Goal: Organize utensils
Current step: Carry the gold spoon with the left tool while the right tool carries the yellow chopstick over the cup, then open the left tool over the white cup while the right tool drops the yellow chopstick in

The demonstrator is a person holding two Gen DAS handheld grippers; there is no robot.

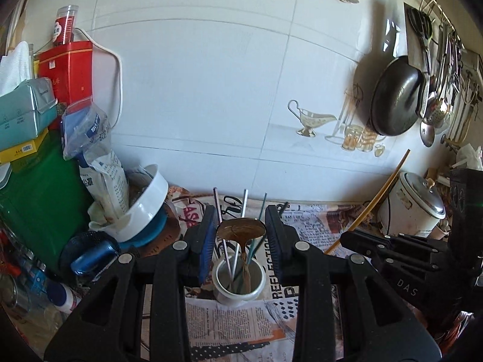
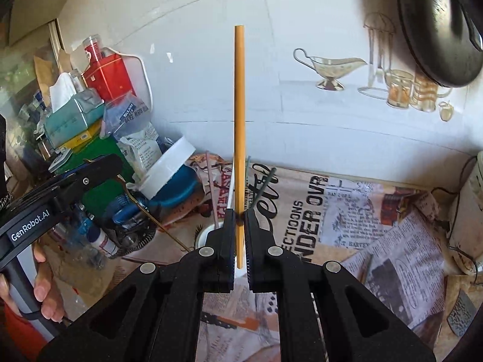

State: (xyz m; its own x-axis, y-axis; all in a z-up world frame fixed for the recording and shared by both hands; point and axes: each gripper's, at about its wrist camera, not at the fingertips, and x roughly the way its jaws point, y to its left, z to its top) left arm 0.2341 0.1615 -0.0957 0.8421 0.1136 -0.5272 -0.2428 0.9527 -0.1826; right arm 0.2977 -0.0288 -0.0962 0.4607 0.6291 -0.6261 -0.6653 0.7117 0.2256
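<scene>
- Left tool (image 1: pixel 241 229): clamped on a spoon (image 1: pixel 241 229) at the bowl, fingers (image 1: pixel 208 229) against its sides; handle hangs down into a white cup (image 1: pixel 238 286)
- Cup stands on the newspaper-covered tabletop (image 1: pixel 314 220); holds thin sticks (image 1: pixel 238 229)
- Right tool (image 2: pixel 240 235): closed on a yellow chopstick (image 2: pixel 239 105); chopstick upright, above the cup

Cup (image 2: pixel 203 233) mostly hidden behind right tongs (image 2: pixel 239 211), wok (image 2: pixel 440 24) blurred, cut off by edge
</scene>
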